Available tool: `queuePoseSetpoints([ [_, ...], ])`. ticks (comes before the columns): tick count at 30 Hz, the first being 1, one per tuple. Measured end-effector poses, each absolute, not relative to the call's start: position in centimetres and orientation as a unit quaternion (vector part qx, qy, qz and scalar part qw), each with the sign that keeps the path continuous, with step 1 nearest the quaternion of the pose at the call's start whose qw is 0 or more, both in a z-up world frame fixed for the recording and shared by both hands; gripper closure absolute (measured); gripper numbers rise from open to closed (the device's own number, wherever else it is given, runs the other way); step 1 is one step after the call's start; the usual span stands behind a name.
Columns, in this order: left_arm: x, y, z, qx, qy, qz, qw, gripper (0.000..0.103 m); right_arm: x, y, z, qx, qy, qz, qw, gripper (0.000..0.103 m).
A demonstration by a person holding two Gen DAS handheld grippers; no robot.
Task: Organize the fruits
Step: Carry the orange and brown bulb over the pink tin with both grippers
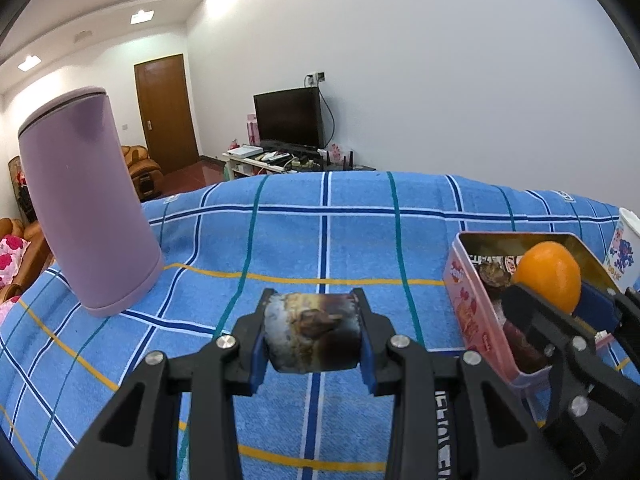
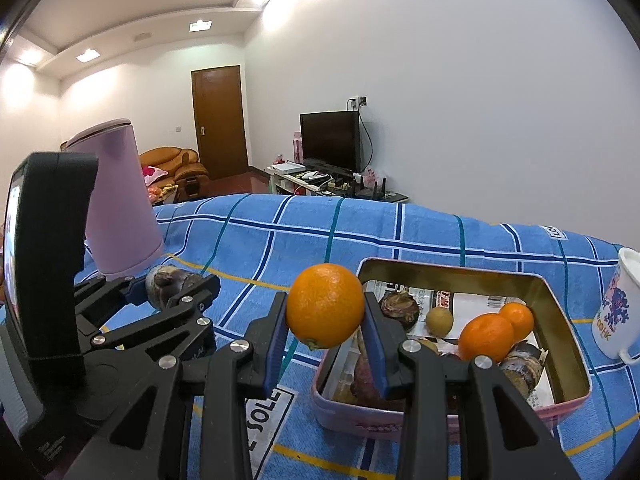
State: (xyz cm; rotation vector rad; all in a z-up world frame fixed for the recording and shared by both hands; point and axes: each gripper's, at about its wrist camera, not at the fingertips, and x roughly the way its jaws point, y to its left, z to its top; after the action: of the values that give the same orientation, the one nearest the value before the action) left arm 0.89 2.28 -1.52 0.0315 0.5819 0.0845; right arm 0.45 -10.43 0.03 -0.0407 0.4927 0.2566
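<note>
My left gripper (image 1: 312, 334) is shut on a dark brown-grey root-like fruit (image 1: 314, 332) and holds it above the blue checked cloth (image 1: 320, 240); both show at the left of the right wrist view (image 2: 176, 286). My right gripper (image 2: 325, 316) is shut on an orange (image 2: 325, 305), held above the near left corner of a pink tin box (image 2: 568, 360). The orange also shows in the left wrist view (image 1: 550, 280) over the tin (image 1: 472, 312). Inside the tin lie two small oranges (image 2: 486, 336), a small yellow-green fruit (image 2: 439, 319) and several dark brown fruits (image 2: 400, 309).
A tall lilac cylinder container (image 1: 86, 208) stands at the left of the cloth. A white printed mug (image 2: 618, 312) stands right of the tin. The table's far edge drops to a room with a TV (image 2: 330, 140) and sofa.
</note>
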Motion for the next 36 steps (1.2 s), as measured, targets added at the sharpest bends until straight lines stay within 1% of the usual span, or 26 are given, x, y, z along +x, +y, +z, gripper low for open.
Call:
queuePoseSetpoints([
  [22,0.7,2.1,-1.3,0.011,0.286,0.042,0.957,0.065,0.3,-10.6,0.4,-0.026,0.238,0.117,0.964,0.065],
  [30,0.1,1.1,-1.0,0.021,0.270,0.019,0.963,0.065,-0.1,-11.4,0.9,-0.031,0.235,0.105,0.966,0.065],
  [36,0.1,0.8,-1.0,0.009,0.271,0.004,0.963,0.065,-0.9,-12.4,0.6,-0.044,0.238,0.092,0.966,0.065],
])
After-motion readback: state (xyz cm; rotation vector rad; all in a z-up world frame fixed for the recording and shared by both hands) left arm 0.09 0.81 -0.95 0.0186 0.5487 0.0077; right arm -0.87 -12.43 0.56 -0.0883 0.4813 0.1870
